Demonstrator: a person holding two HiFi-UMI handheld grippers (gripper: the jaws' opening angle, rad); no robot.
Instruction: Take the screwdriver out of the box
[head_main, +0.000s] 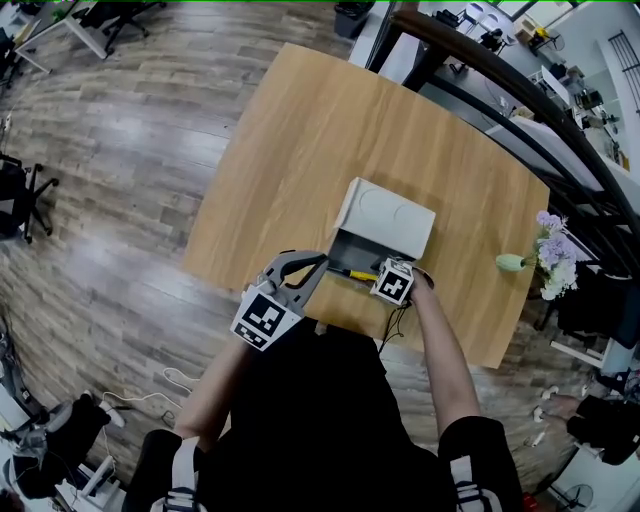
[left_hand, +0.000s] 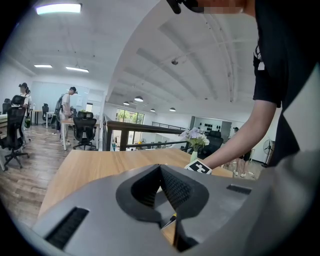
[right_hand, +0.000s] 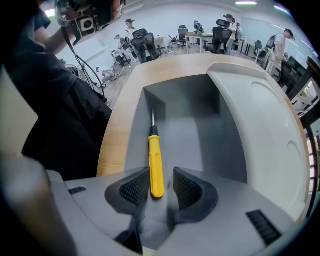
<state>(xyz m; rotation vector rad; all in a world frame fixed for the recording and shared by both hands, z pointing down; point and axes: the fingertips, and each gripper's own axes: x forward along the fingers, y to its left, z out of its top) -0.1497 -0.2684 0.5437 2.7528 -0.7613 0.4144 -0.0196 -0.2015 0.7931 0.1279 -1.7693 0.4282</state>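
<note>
1. Wooden table (head_main: 300, 140). A grey box (right_hand: 200, 125) sits near the person's edge with its lid (head_main: 390, 215) swung back, so the inside is reachable from above.
2. The yellow-handled screwdriver (right_hand: 155, 167) lies flat on the box floor along the left wall, shaft pointing away from the right tool. It isn't out yet.
3. The right tool (right_hand: 160, 176) points steeply down into the box. Its jaws are spread, with the butt of the handle between the pads. The handle sits closer to the left pad, with a gap on the right, so there is no squeeze on it. It looks lined up along the handle for a pinch across it.
4. The left tool (head_main: 316, 261) is just beside the box's front left corner, roughly level. Its tips are together with nothing between them. It's probably parked there to steady the box or just to stay clear.
5. A vase of flowers (head_main: 548, 250) stands off to the right, well away from the action.
6. Judgement: this is the grasp stage. Next the jaws need to close on the handle and lift straight up. The risk is the handle rolling against the wall or slipping when pinched near its end.
</note>
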